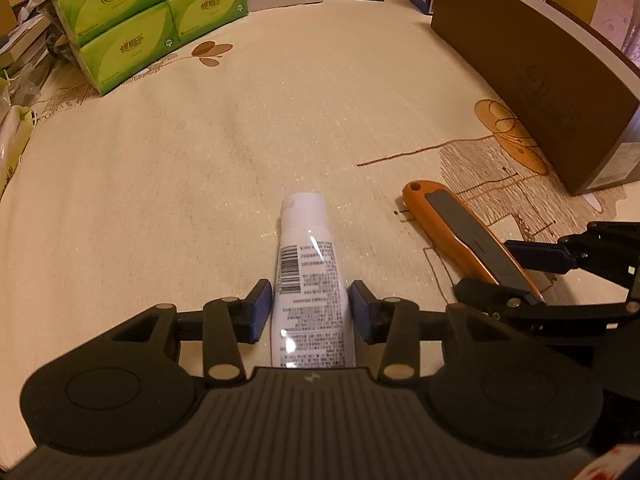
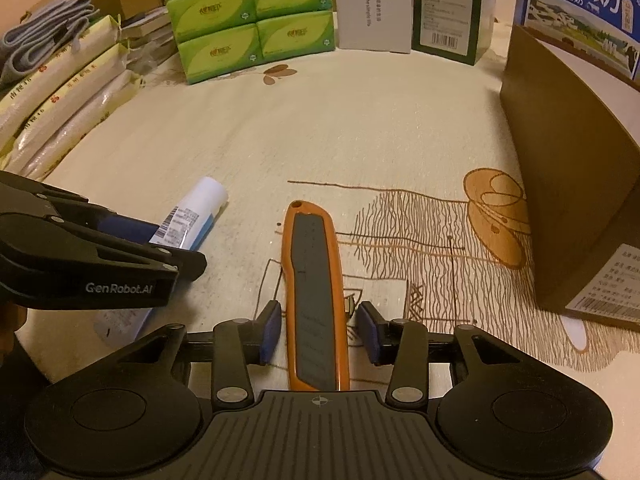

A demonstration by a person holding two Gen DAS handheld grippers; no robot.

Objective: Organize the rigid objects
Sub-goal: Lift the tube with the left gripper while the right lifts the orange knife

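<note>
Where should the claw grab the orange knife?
Across the middle of the knife, pinching its two long orange edges from above. It lies flat on the table, long and narrow, already between the right claw pads, which stand just clear of it.

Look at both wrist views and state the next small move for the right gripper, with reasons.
Probably lift the right gripper straight back off the orange utility knife with the grey inlay. Its pads stand clear of the knife's sides, and the knife lies flat on the cream patterned tablecloth, parallel to the white plastic tube.
</note>
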